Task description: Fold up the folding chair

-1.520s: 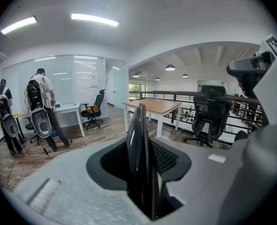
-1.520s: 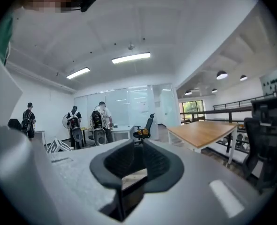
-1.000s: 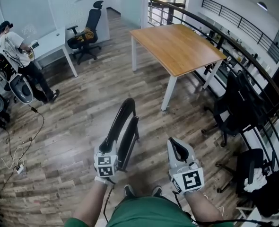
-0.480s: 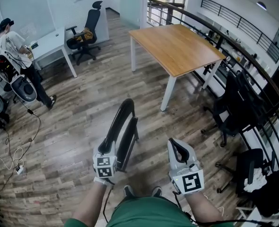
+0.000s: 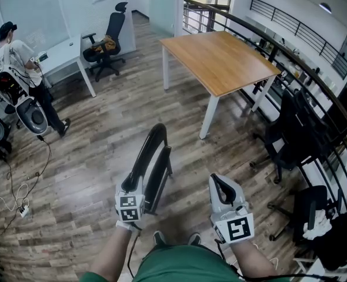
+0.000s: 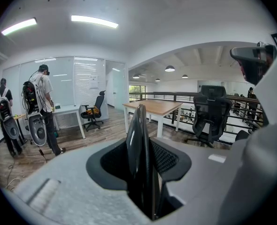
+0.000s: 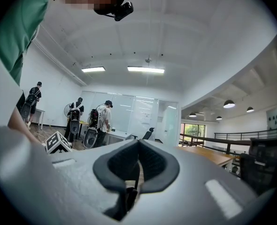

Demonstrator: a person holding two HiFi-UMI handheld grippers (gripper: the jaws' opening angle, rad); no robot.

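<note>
Black and glossy, the folding chair [image 5: 152,157] stands on edge on the wood-plank floor [image 5: 85,157], just in front of the person's shoes and well apart from the wooden table [image 5: 220,57] beyond it. It looks already collapsed: in the head view the seat and back lie close together as one narrow slab, with the curved top rail pointing away from the person.

The left gripper [image 5: 132,188] has its jaws partway closed on the near end of that slab. In the left gripper view the thin dark edge of the chair [image 6: 137,139] runs straight up between the pads, which press on it from both sides. The right gripper [image 5: 222,188] hangs beside it, apart from the chair, with its jaws closed together on nothing [image 7: 137,163].

By its look the frame is stiff tube, so it should neither flex nor sag, and it is probably light enough for one grip. Balanced on edge like this it is likely tippy, though, and the halves could swing open again if the hold loosens. The smooth finish may slide in the pads. A sound hold would be across both layers near the top rail, pinching them together, with the free gripper steadying the other end and kept clear of the hinges.
</note>
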